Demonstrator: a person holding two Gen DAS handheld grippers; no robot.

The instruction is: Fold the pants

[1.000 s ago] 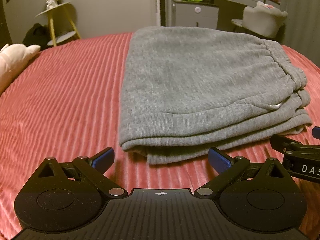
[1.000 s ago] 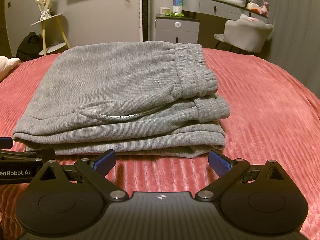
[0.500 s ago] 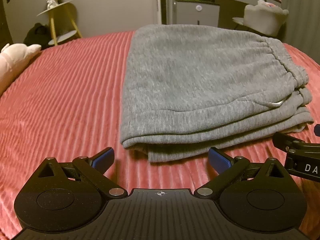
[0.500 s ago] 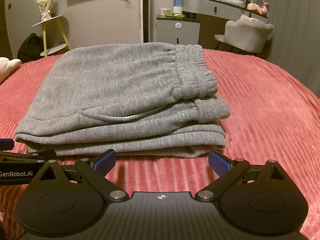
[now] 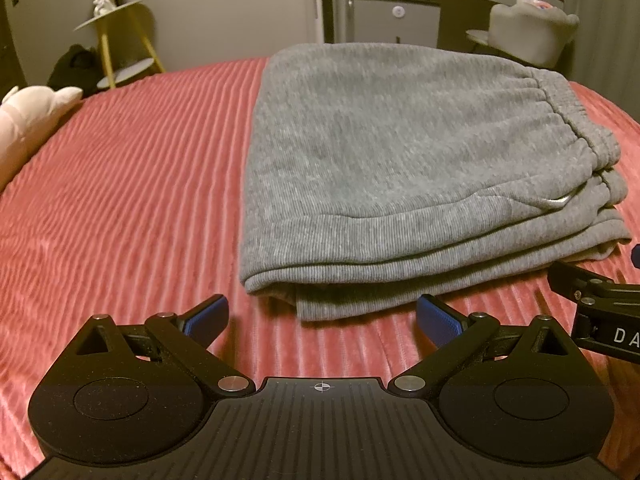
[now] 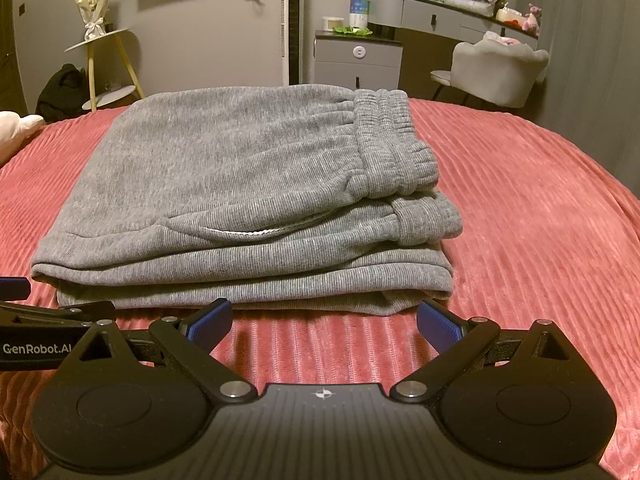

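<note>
The grey pants [image 5: 400, 168] lie folded in a thick stack on the red ribbed bedspread [image 5: 120, 184], waistband to the right. They also show in the right wrist view [image 6: 240, 200], with the elastic waistband [image 6: 392, 144] on top at the right. My left gripper [image 5: 322, 316] is open and empty, just short of the stack's near left corner. My right gripper [image 6: 324, 322] is open and empty, just short of the stack's near edge. Each gripper shows at the edge of the other's view.
A pale plush pillow [image 5: 28, 128] lies at the bed's left edge. Beyond the bed stand a yellow-legged side table [image 6: 104, 64], a grey cabinet [image 6: 358, 60], a dresser and a grey chair [image 6: 500, 72]. Red bedspread [image 6: 540, 220] stretches right of the pants.
Both grippers have drawn back slightly from the folded pants and stay open. The pants have not moved.
</note>
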